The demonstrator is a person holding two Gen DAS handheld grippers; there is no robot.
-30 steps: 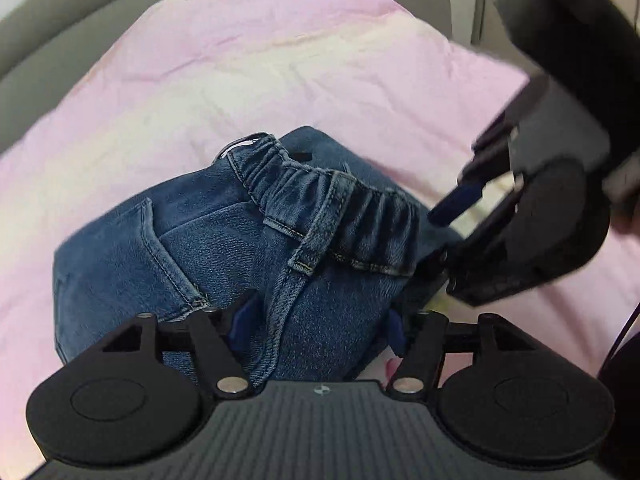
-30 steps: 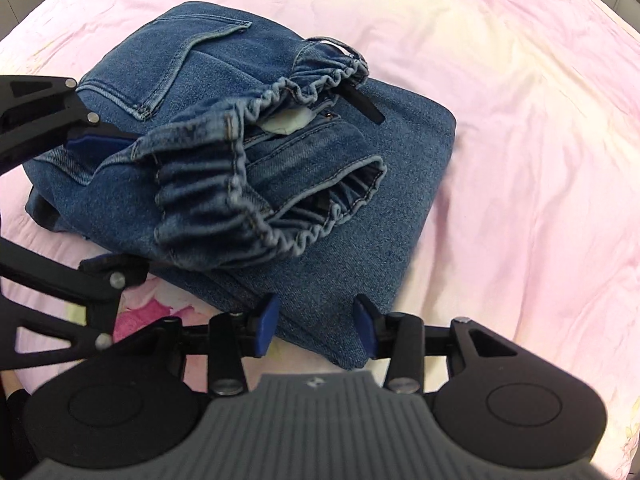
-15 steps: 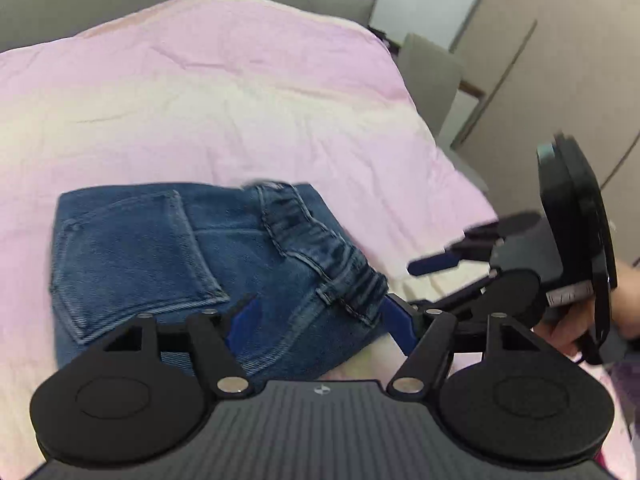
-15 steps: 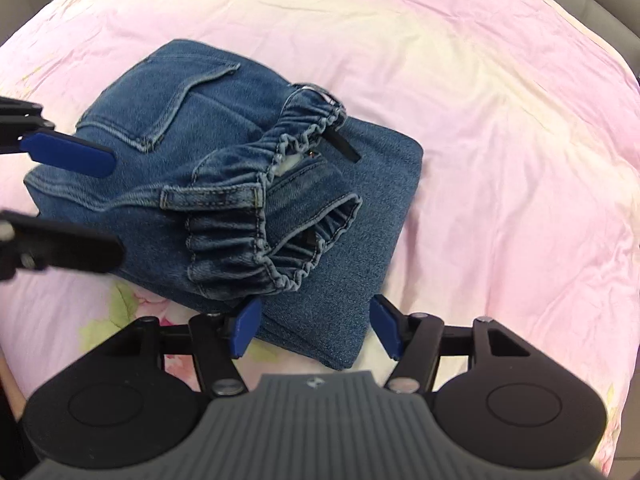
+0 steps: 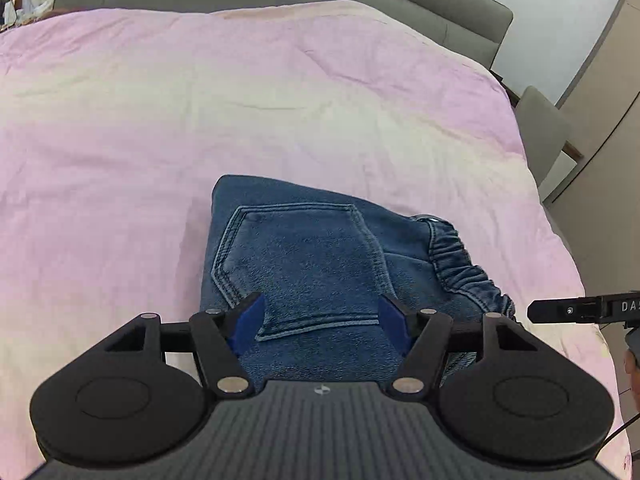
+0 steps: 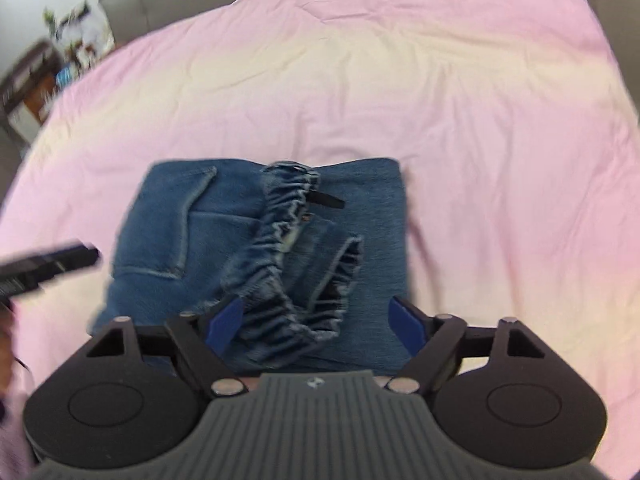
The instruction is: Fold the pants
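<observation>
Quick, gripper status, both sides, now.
Left gripper: open, holding nothing, above the folded jeans.
Right gripper: open, holding nothing, over the waistband.

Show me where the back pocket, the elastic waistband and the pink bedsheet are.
back pocket (image 5: 304,268), left wrist view, middle of the pocket patch.
elastic waistband (image 6: 276,248), right wrist view, gathered band on top of the fold.
pink bedsheet (image 5: 200,100), left wrist view, bare part beyond the jeans.

The folded pants (image 5: 320,264) lie on the bedspread (image 5: 200,120), toward its near edge, with bedspread showing to both sides and beyond them. Their back pocket (image 5: 296,268) faces up on the top layer, and the waistband (image 6: 276,248) lies to the right of that pocket. The headboard (image 5: 360,8) stands behind the pants at the bedspread's far edge. A chair (image 5: 540,136) stands off the bedspread's right side.
</observation>
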